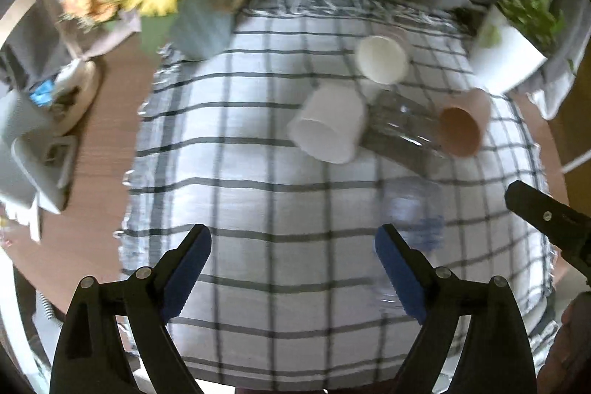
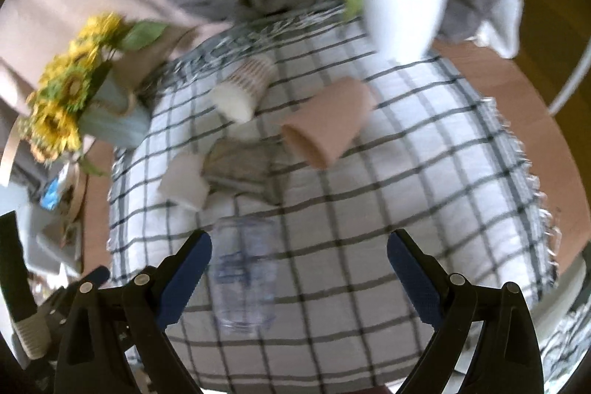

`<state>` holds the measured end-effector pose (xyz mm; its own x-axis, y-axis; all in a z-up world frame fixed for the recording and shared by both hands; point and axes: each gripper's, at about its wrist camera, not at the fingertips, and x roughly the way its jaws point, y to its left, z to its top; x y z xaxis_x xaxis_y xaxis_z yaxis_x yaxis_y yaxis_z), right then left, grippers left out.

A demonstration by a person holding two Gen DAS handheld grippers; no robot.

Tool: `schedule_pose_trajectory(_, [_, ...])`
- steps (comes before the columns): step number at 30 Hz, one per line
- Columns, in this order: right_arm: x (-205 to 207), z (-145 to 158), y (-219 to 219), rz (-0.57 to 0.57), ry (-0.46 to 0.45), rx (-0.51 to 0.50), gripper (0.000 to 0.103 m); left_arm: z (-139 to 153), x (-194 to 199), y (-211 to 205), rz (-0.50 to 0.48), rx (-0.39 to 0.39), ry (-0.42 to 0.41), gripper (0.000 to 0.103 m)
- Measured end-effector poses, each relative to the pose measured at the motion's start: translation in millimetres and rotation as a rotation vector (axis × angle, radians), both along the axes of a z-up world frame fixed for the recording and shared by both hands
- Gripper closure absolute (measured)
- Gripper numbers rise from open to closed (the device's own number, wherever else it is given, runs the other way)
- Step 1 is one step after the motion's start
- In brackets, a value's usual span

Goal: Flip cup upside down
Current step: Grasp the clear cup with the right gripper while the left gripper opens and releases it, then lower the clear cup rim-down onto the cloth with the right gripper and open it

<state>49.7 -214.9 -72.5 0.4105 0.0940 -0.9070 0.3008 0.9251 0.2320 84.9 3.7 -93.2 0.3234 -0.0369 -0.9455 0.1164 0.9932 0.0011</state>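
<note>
Left gripper (image 1: 293,270): jaws spread wide, holding nothing, above the checked cloth (image 1: 258,154).
Right gripper (image 2: 299,277): jaws spread too, holding nothing.
Clear cup (image 2: 243,276): on the near cloth, just beside the right gripper's left finger; blur hides its orientation.
Farther back: tan cup (image 2: 328,120) lying on its side.

- Left hand-held gripper (image 1: 293,270): black plastic arms, silver screws, blue ribbed pads (image 1: 397,274).
- Right hand-held gripper (image 2: 299,277): the same black, silver-screwed, blue-padded build.
</note>
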Motion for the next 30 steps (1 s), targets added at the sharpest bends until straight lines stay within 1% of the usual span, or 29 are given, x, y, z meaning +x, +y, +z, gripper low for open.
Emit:
schedule_pose_trajectory(2, [12.1,-10.0,10.4,0.042,0.027,0.040,0.007,-4.9,2.9,12.6,0.030,0.000,0.004,0.012])
schedule_pose_trajectory(6, [34.6,-32.1,28.7,0.101,0.100,0.060,0.007,-13.9,8.8,27.9,0.066,0.013,0.002,0.012])
schedule_pose_trajectory(10, [52.8,-59.8,35.0,0.099,0.206,0.093,0.009,-20.9,13.1,41.1,0.104,0.012,0.005,0.012])
schedule_pose_trajectory(14, [63.1,-83.1,37.5,0.089,0.279,0.111,0.010,-28.0,17.7,45.9,0.115,0.006,0.018,0.012])
schedule_pose_trajectory(17, [69.1,-99.2,41.3,0.098,0.318,0.128,0.012,-32.6,21.1,46.1,0.110,0.011,0.024,0.012])
schedule_pose_trajectory(18, [70.9,-102.7,42.7,0.101,0.329,0.125,0.015,-33.8,22.0,46.8,0.110,0.012,0.026,0.012])
schedule_pose_trajectory(19, [72.1,-106.5,44.5,0.100,0.338,0.122,0.020,-34.6,22.6,47.0,0.112,0.016,0.026,0.012])
schedule_pose_trajectory(20, [73.1,-109.9,46.1,0.103,0.339,0.125,0.021,-35.1,23.1,47.1,0.112,0.019,0.026,0.012])
schedule_pose_trajectory(22, [74.2,-112.7,47.2,0.108,0.349,0.139,0.031,-35.7,23.9,47.7,0.111,0.018,0.025,0.012])
schedule_pose_trajectory(23, [72.9,-114.1,47.4,0.110,0.347,0.158,0.031,-35.6,23.8,47.7,0.113,0.022,0.025,0.012])
schedule_pose_trajectory(26, [69.5,-110.4,47.4,0.112,0.333,0.157,0.031,-33.4,23.3,49.3,0.113,0.016,0.018,0.012])
schedule_pose_trajectory(30, [61.1,-93.3,49.9,0.115,0.279,0.165,0.031,-27.9,21.7,53.1,0.126,-0.003,0.010,0.012])
